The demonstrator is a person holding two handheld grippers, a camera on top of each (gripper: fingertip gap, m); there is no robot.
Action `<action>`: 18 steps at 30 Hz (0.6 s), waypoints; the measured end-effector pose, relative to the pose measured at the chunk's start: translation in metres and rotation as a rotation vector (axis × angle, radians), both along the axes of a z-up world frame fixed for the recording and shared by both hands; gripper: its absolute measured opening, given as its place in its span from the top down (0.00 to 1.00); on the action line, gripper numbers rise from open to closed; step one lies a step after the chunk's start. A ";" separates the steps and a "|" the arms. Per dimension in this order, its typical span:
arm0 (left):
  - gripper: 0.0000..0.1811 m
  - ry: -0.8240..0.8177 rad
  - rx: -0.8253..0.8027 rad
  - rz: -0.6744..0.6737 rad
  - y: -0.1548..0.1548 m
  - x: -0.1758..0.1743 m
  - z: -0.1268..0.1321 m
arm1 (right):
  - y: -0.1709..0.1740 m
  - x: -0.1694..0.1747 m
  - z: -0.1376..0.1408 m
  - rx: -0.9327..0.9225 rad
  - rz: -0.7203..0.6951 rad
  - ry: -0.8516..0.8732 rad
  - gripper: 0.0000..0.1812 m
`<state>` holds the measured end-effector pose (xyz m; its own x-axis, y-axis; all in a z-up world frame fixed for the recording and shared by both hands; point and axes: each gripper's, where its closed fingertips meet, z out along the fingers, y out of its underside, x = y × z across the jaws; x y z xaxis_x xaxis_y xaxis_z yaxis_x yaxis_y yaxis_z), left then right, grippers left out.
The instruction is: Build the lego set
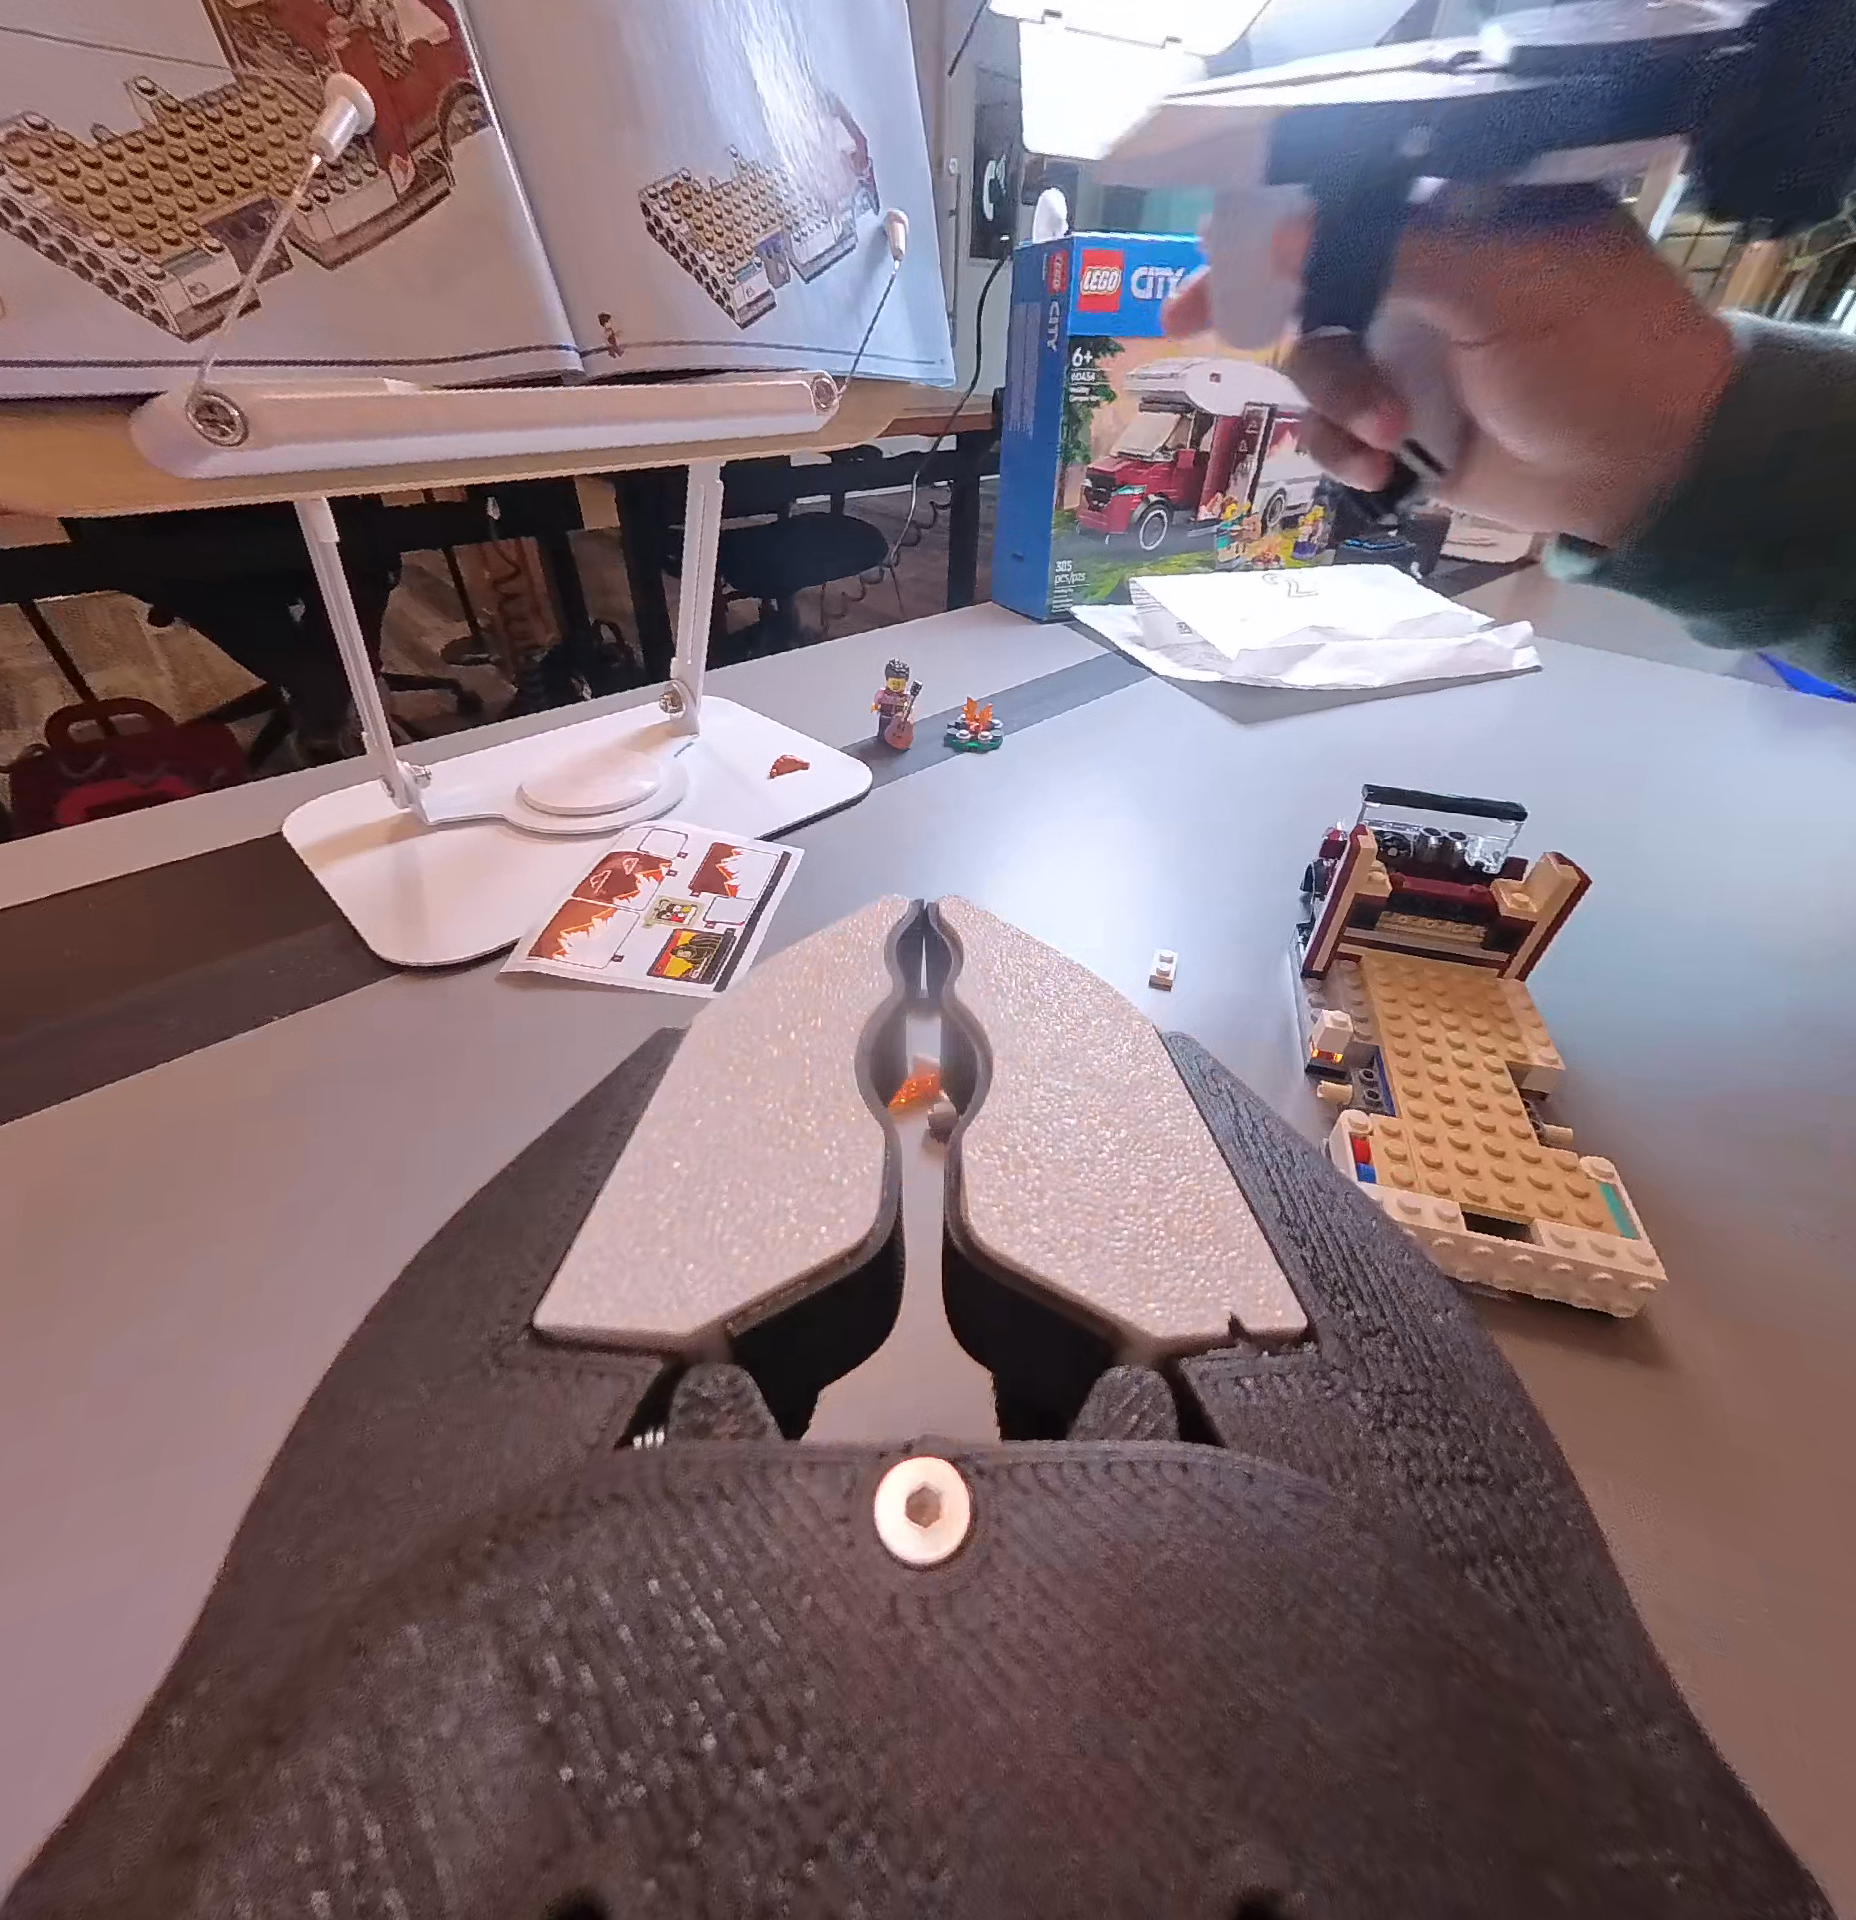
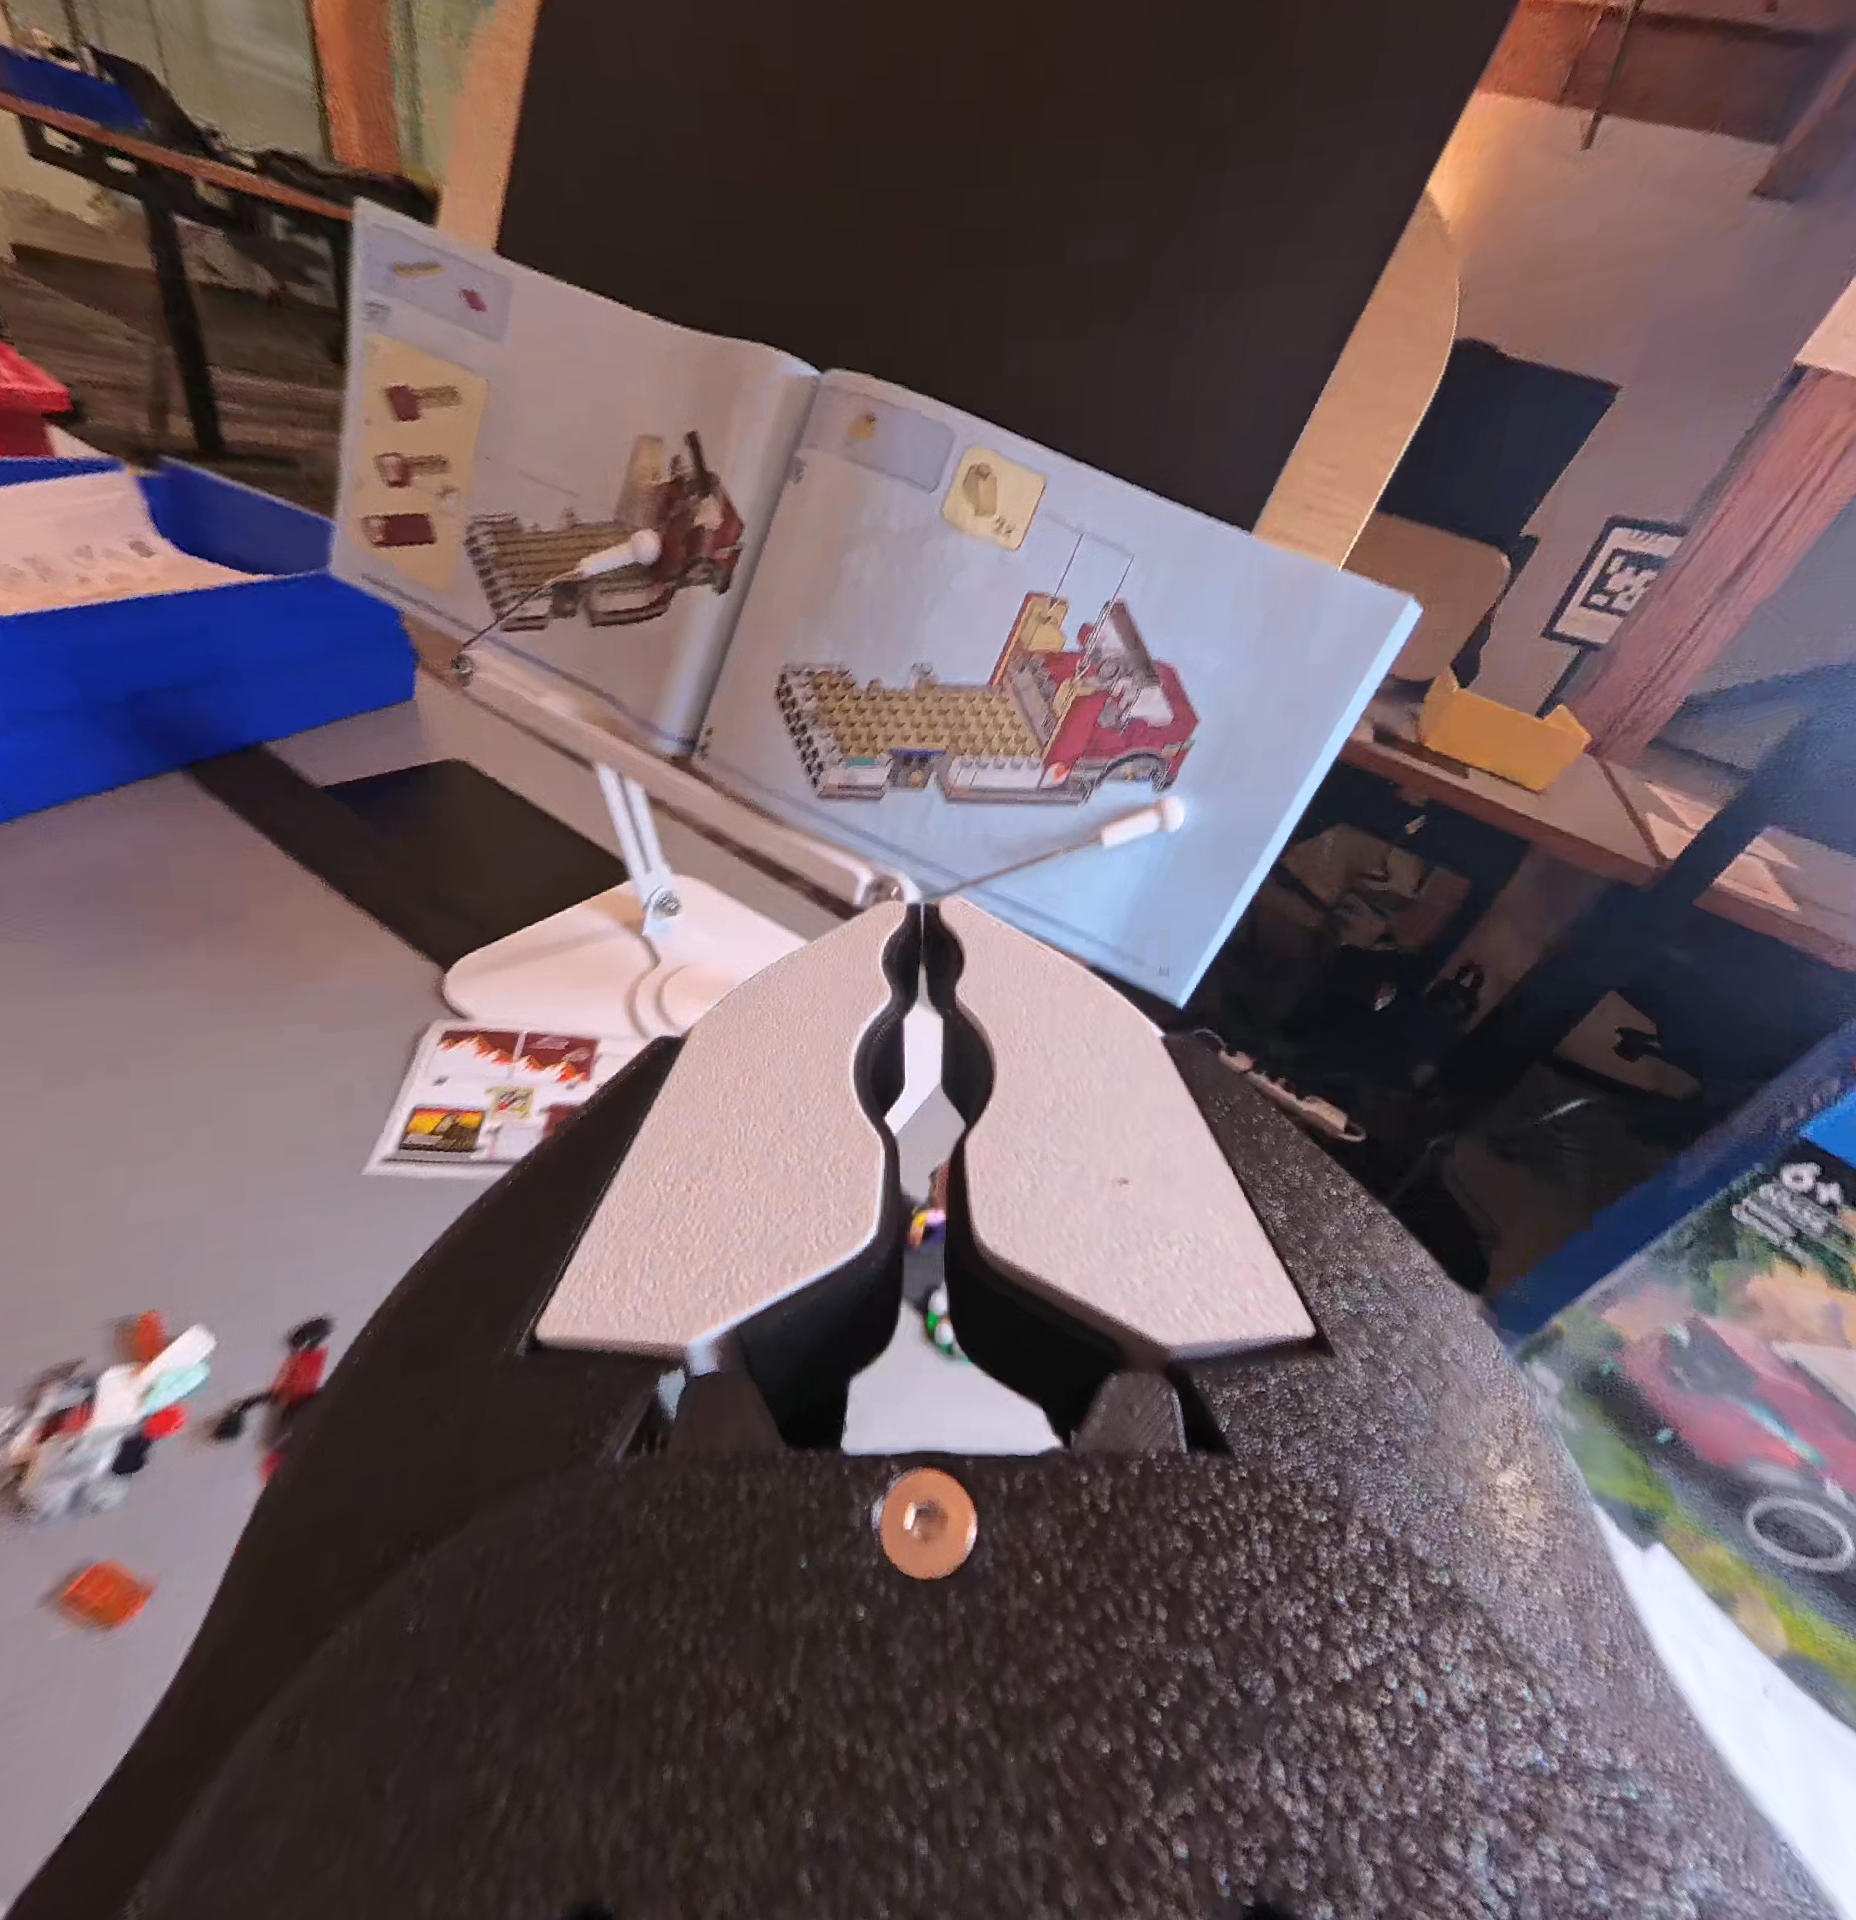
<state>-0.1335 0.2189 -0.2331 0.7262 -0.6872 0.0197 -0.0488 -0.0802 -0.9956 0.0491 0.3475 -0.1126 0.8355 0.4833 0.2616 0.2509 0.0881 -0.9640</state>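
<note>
Right now both my grippers, left (image 1: 930, 914) and right (image 2: 930, 914), have jaws closed on nothing. The camper (image 1: 1443, 1049) sits at three o'clock on the surface (image 1: 280, 1195). I judge I'm checking the manual (image 2: 1007, 675); next, fetch a brick (image 1: 1165, 966).

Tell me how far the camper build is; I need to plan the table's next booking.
Early to middle. Done: the tan chassis with a partly built dark red cab, plus the minifigure and campfire. In hand: nothing; left gripper and right gripper are shut and empty. Left: walls and roof, loose parts, and most of the sticker sheet.
</note>
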 end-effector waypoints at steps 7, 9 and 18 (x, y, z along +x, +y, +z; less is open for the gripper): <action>1.00 0.011 0.009 0.009 0.000 -0.001 0.001 | -0.106 0.033 -0.023 -0.039 0.002 0.087 0.99; 1.00 0.003 0.008 0.017 0.000 -0.003 0.003 | -0.127 0.043 -0.031 -0.040 -0.024 0.122 0.99; 1.00 -0.037 0.081 0.040 -0.023 -0.013 0.062 | -0.158 0.045 -0.073 -0.081 0.002 0.117 0.96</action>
<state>-0.1469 0.1956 -0.1707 0.7528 -0.6582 -0.0072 -0.0099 -0.0004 -1.0000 0.0937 0.1899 -0.1858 0.8571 0.5005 0.1223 0.1361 0.0089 -0.9906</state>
